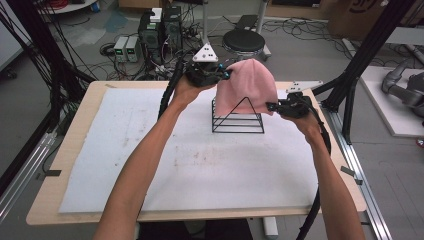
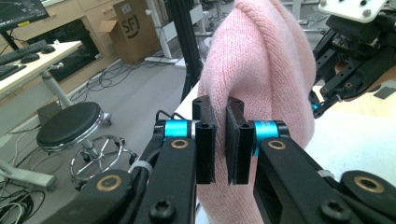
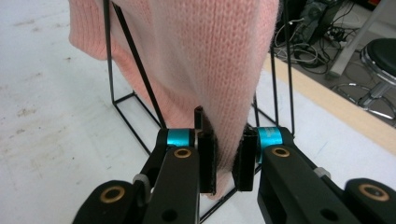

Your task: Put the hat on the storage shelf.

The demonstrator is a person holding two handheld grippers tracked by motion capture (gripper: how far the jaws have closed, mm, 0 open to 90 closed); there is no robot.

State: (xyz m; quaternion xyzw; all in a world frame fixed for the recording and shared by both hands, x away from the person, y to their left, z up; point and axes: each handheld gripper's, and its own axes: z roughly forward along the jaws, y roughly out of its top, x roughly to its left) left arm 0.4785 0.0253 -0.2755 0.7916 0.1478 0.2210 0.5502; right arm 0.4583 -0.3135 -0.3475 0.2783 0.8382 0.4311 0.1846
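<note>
Both my grippers pinch the pink beanie (image 1: 248, 85) draped over the black wire rack (image 1: 239, 120): left gripper (image 2: 220, 140) on its upper side, right gripper (image 3: 226, 154) clamping the hem.

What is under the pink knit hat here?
The pink knit hat drapes over a black wire pyramid stand; its lower bars and base show below the hem. The stand's top is covered, so the apex can't be seen.

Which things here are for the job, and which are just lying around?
For the job: pink knitted hat, black wire stand under it, left gripper and right gripper, both pinching the hat.

Just lying around: black stool, computer boxes, loose cables on the floor, cardboard box.
</note>
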